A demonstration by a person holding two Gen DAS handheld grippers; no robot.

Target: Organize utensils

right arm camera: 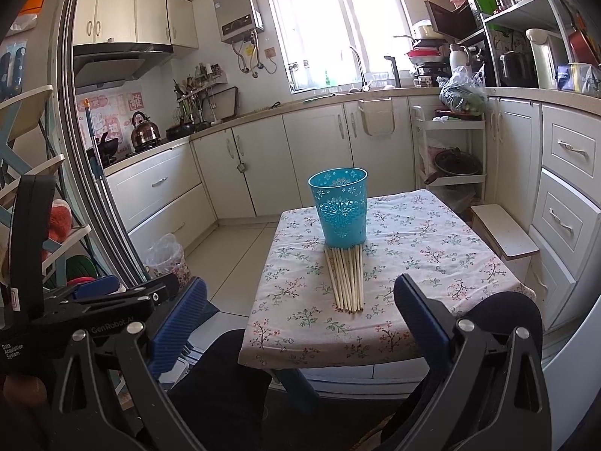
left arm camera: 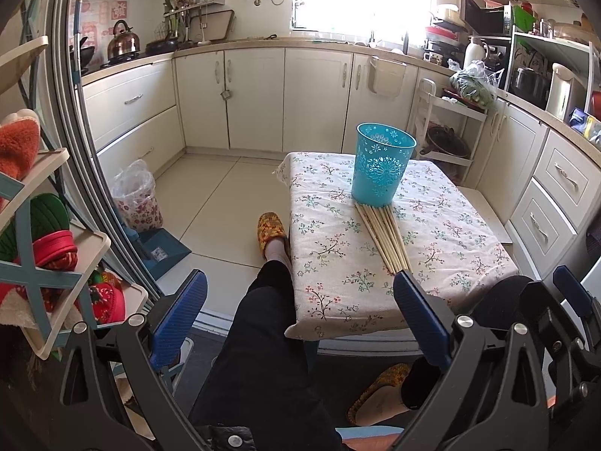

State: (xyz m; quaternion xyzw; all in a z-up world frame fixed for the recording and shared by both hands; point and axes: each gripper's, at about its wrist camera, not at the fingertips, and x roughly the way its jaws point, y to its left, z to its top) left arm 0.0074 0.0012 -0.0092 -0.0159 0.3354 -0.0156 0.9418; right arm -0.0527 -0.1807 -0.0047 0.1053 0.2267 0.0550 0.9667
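Observation:
A bundle of pale wooden chopsticks (left arm camera: pixel 383 238) (right arm camera: pixel 347 280) lies flat on a small table under a floral cloth (left arm camera: pixel 450 233) (right arm camera: pixel 413 263). Their far ends touch the base of an upright turquoise perforated cup (left arm camera: pixel 382 169) (right arm camera: pixel 340 206). My left gripper (left arm camera: pixel 300 319) hangs open over the table's near left edge and a person's leg, nothing between its blue fingers. My right gripper (right arm camera: pixel 300 323) is open too, held short of the table's near edge, empty. The chopsticks' near tips end just beyond the right finger (left arm camera: pixel 417 308) of the left gripper.
A person's legs in black trousers (left arm camera: pixel 270 323) and yellow slippers (left arm camera: pixel 270 231) sit at the table's left. A lined bin (left arm camera: pixel 137 199) stands on the floor left. Cabinets ring the room; a white rack (right arm camera: pixel 449 150) and low white step (right arm camera: pixel 503 235) flank the table's right.

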